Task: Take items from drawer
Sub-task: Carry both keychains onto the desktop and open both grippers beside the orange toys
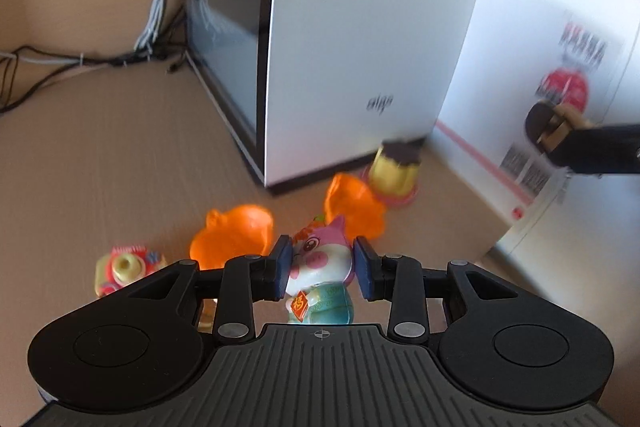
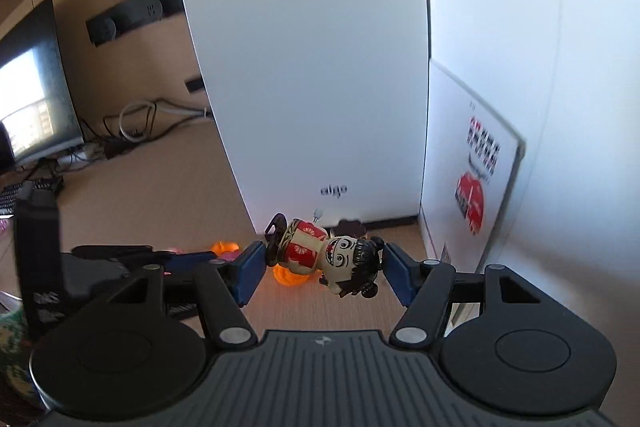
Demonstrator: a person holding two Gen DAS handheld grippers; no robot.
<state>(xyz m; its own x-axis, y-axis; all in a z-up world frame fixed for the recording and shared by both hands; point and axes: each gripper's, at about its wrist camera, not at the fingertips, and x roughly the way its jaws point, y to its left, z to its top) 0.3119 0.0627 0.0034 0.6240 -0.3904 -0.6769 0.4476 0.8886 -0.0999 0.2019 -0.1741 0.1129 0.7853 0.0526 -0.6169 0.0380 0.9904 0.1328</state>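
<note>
While claws grip, glossy moulded pig figurine (image 1: 320, 267), doll (image 2: 332, 255).

A tall white computer case (image 1: 360, 39) stands upright on the tan desk (image 1: 120, 155). To its left, a bundle of cables (image 1: 156, 7) trails across the desk. Farther left of it, a dark monitor (image 2: 36, 99) glows. A white printed box (image 2: 472, 171) stands just right of it.

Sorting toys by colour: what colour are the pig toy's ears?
Pink, on the pig toy; clearest in the left wrist view.
</note>
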